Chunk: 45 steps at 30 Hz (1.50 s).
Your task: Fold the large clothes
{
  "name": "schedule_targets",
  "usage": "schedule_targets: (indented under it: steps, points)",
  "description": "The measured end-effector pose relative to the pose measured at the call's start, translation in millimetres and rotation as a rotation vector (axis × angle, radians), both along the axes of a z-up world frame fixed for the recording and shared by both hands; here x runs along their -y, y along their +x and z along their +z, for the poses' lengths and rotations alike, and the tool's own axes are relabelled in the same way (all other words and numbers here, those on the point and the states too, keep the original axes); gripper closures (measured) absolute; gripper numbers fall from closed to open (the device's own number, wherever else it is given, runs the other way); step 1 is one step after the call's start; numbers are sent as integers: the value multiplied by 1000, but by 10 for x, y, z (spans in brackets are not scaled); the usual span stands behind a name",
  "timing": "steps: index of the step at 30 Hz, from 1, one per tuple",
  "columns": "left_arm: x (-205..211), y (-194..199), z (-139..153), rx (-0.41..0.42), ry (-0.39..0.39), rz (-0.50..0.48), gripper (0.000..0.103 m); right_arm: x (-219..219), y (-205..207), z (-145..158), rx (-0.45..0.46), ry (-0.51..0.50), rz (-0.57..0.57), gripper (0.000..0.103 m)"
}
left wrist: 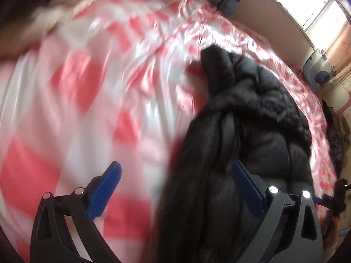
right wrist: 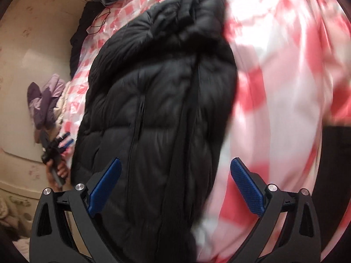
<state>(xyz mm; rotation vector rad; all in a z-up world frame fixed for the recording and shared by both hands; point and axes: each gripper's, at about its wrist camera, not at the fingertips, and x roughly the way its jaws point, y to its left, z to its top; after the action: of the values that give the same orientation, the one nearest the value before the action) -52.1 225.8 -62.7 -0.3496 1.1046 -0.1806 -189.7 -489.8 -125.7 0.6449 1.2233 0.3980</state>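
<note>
A black puffer jacket (left wrist: 258,118) lies lengthwise on a bed with a red-and-white checked cover (left wrist: 92,92). My left gripper (left wrist: 175,175) is open above the jacket's near end, its right finger over the black fabric, its left finger over the cover. In the right wrist view the jacket (right wrist: 166,100) fills the middle, its zipper running toward me. My right gripper (right wrist: 175,171) is open above the jacket's near edge and holds nothing. The left gripper (right wrist: 57,145), held in a hand, shows at the far left of the right wrist view.
A window (left wrist: 311,2) and a beige wall (left wrist: 269,22) lie beyond the bed. A blue patterned pillow (left wrist: 319,70) sits at the bed's far side. Purple clothes (right wrist: 45,100) lie piled beside the bed. Dark fabric (right wrist: 76,41) hangs at the bed's edge.
</note>
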Motion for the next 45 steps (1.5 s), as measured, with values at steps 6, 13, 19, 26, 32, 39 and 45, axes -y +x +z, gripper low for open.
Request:
schedule_targets:
  steps: [6,13,19,26,32,39,45]
  points:
    - [157,-707,-211,-128,-139,-170,7,-207,-475,-99,-89,59,61,7]
    - [454,-1094,-380,-215,-222,-276,7,-502,-907,-282,-172,175,109,7]
    - [362,-1123,-348,-207,-233,-159,52,-436,-1013,-282,-89,326,63,23]
    - [218,-1162,-184,-157,-355,-90,93,-533,-976,74,100,289,44,91]
    - [312,-1284,600,4,-467,-157,95,-396,-902,904,360,365,-24,92]
    - [236,-1920,1304,126,-491,-261,95,152,-1620,1546,483,367,-3,92]
    - [162,-2519,928,-35,-215,-439,73,526,-2395,1145,282,235,50,72]
